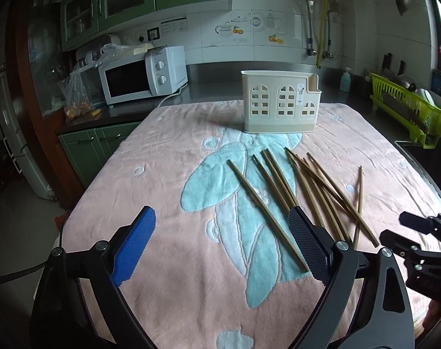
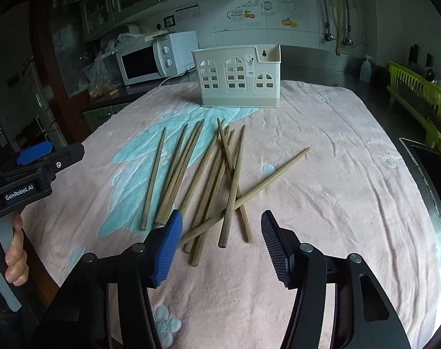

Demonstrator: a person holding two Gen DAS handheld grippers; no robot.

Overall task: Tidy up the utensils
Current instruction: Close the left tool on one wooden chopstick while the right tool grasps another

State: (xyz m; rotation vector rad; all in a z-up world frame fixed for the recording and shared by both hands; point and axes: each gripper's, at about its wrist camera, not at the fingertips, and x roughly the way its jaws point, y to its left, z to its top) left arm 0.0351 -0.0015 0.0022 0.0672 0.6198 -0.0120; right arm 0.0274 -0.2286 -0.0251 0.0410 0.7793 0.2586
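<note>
Kitchen counter lying under a pink towel (image 2: pixel 337 174), both grippers hovering unclenched.

Right gripper (image 2: pixel 220 244) gaping over near ends of scattered wooden chopsticks (image 2: pixel 209 180), gripping nothing; left gripper (image 1: pixel 220 241) spreading wide at nine o'clock, likewise empty. Cream utensil holder (image 2: pixel 238 81) standing upright at twelve o'clock beyond the sticks; white microwave (image 2: pixel 156 58) sitting at eleven.

Home kitchen — green cabinets (image 1: pixel 104 3), white microwave (image 1: pixel 145 72), tiled wall (image 1: pixel 249 29), dish rack (image 1: pixel 406 110) — steel counter (image 1: pixel 214 84)
</note>
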